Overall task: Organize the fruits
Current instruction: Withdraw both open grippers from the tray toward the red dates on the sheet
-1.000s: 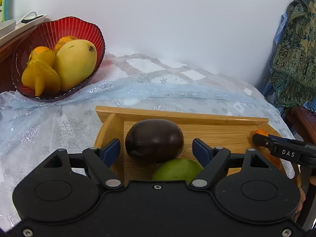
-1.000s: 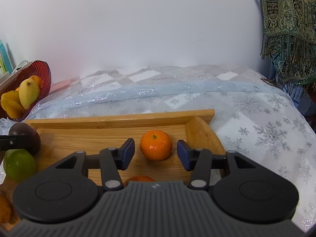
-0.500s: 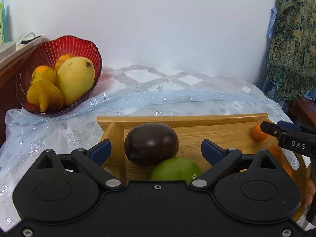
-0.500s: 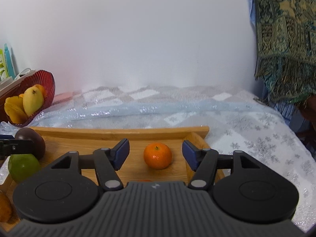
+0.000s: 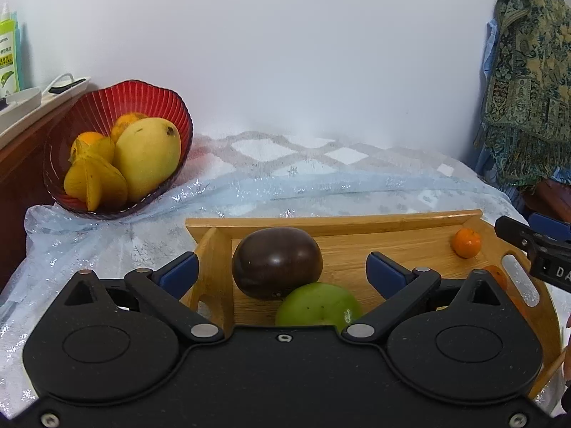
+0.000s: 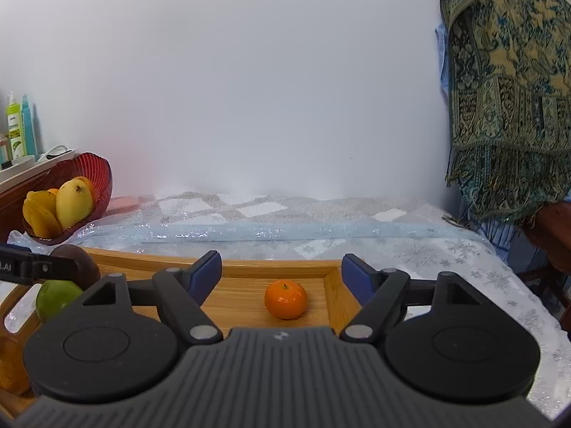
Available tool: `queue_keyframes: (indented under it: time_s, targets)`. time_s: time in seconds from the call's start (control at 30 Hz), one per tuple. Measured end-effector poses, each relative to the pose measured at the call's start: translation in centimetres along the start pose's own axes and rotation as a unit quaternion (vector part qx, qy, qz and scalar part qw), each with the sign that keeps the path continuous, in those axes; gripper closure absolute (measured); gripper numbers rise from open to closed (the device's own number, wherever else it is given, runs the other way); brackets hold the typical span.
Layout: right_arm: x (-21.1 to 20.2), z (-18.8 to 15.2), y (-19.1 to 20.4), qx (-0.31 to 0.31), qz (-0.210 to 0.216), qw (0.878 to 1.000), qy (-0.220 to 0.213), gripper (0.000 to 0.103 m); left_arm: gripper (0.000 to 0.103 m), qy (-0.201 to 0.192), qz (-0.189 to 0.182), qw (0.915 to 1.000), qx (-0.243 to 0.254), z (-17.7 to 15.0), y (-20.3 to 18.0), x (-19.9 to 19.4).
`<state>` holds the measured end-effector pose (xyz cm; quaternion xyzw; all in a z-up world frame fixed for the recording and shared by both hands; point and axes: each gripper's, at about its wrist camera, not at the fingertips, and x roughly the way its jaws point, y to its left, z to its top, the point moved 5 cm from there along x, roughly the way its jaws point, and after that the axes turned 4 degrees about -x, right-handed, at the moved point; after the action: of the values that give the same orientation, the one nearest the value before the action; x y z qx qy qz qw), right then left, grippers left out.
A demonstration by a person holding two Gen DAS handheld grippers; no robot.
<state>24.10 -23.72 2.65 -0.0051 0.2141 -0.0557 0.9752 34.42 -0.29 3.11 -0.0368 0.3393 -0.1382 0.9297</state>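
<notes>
1. Left wrist view: my left gripper (image 5: 282, 273) stands spread wide and holds nothing; the dark purple fruit (image 5: 277, 262) sits between the blue pads (image 5: 383, 274), untouched, in the left corner of the wooden tray (image 5: 357, 222).
2. A green fruit (image 5: 317, 305) touches it from the near side.
3. Right wrist view: my right gripper (image 6: 282, 276) is opening, and the mandarin (image 6: 285, 299) lies free on the tray floor near the right wall.
4. I judge the mandarin light, soft-skinned and prone to roll, so I would pinch it gently across its middle.
5. The purple fruit looks smooth and slippery; I would grip its widest part.
6. The red bowl (image 5: 107, 103) with the mango (image 5: 146, 157) stands well apart.
</notes>
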Motion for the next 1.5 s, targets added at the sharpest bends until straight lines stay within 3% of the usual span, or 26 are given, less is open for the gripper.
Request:
queue_keyframes:
  time_s: [0.3,0.6,1.0,1.5]
  targets:
    - [-3.6,1.2,0.8,-0.002,0.026,0.999,-0.048,0.013,0.002,-0.03,-0.005,0.9994,0.013,0.2,-1.5,-3.1]
    - [-7.3,0.4,1.6,-0.018,0.031,0.996,-0.076,0.011,0.0,-0.037,-0.026,0.9987,0.026,-2.3,-3.7,-7.5]
    - [-11.5,-4.1,2.0,-0.013,0.046,0.998,-0.046,0.011,0.0,-0.021,-0.029,0.9991,0.022,-7.9,-4.1,-11.9]
    - [-16.6,-10.5,5.0,-0.036,0.065,0.997,-0.008,0.011,0.0,0.009,-0.02,0.9993,0.03,-13.6,-4.6,-14.4]
